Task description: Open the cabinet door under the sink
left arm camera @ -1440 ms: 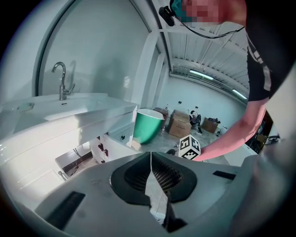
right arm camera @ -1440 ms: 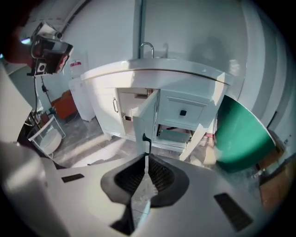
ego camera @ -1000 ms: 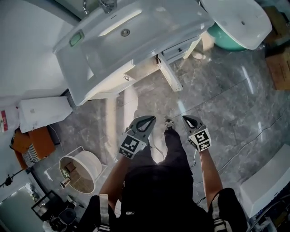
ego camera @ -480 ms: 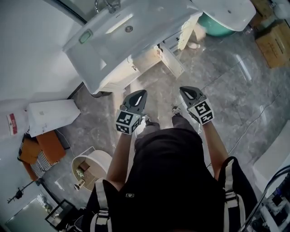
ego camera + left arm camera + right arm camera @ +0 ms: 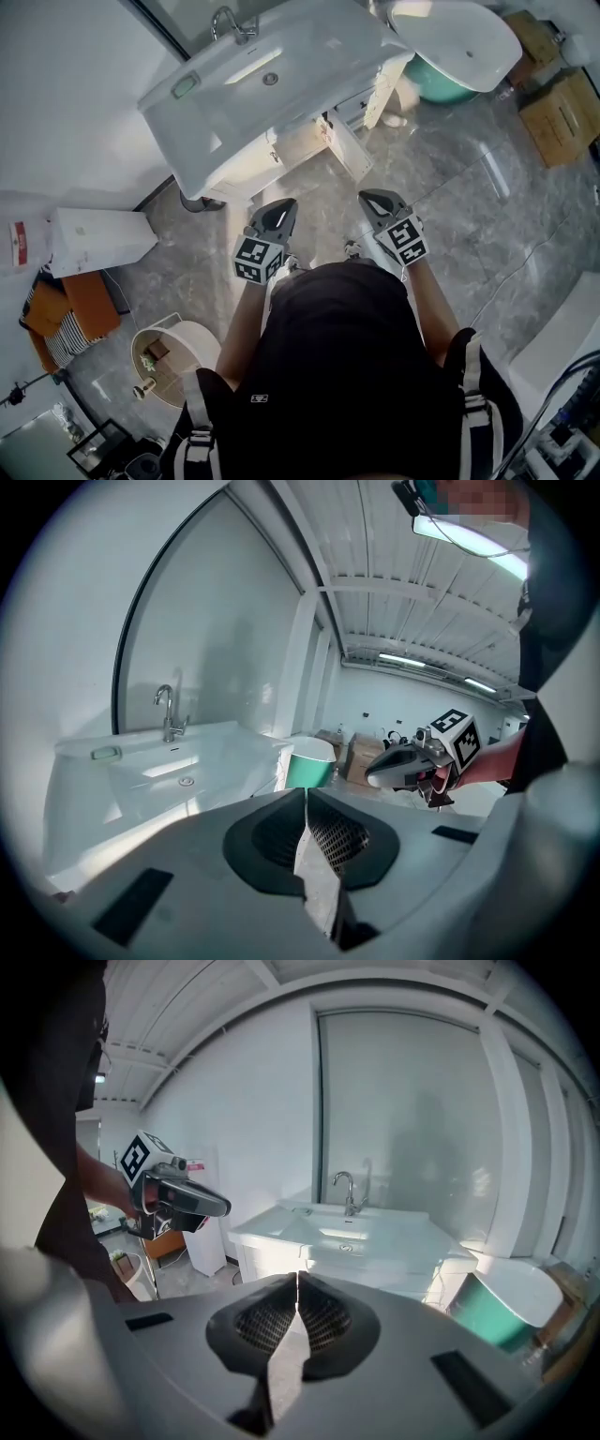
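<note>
The white sink (image 5: 272, 84) stands on a cabinet at the top of the head view. One cabinet door (image 5: 349, 150) stands swung out over the floor, and a second panel (image 5: 382, 89) hangs open to its right. My left gripper (image 5: 281, 208) and right gripper (image 5: 370, 199) hover side by side in front of the cabinet, a short way off the open door and touching nothing. In the left gripper view the jaws of my left gripper (image 5: 306, 791) meet with nothing between them. My right gripper (image 5: 298, 1277) is shut and empty too, facing the sink (image 5: 347, 1232).
A white box (image 5: 98, 239) and an orange item (image 5: 89, 305) sit at the left. A round basket (image 5: 173, 361) lies lower left. A green tub under a white basin (image 5: 441, 80) and cardboard boxes (image 5: 553, 103) are at the upper right. Grey marble floor lies around.
The view has shifted, and both grippers now sit higher in the frame, nearer the open cabinet door. Their jaws stay shut.
</note>
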### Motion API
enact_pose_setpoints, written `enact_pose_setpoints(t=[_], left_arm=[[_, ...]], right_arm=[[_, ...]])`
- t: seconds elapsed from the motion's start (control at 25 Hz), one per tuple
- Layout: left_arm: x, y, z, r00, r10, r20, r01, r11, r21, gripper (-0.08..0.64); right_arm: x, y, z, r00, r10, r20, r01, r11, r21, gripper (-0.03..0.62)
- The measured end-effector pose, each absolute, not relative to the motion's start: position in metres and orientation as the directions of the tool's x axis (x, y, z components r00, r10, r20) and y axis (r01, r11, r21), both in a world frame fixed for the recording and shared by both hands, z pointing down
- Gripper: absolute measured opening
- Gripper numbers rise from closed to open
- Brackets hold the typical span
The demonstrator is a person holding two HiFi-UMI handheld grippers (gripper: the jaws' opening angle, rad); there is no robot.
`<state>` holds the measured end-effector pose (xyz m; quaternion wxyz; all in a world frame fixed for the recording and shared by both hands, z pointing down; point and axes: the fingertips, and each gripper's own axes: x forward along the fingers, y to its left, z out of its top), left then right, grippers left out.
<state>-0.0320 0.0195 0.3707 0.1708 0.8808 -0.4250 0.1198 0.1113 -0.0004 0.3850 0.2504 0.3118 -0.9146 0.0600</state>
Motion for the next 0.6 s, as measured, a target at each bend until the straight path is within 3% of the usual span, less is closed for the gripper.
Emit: enact_pose_setpoints(t=[0.6], left_arm=[[0.007,0.01,0.368,0.598,-0.712,0.368,-0.798,-0.57,0.193,0.017]], right_arm=[[0.132,-0.007,0.402,-0.714,-0.469,0.52,-0.539,0.842,0.021,0.06]])
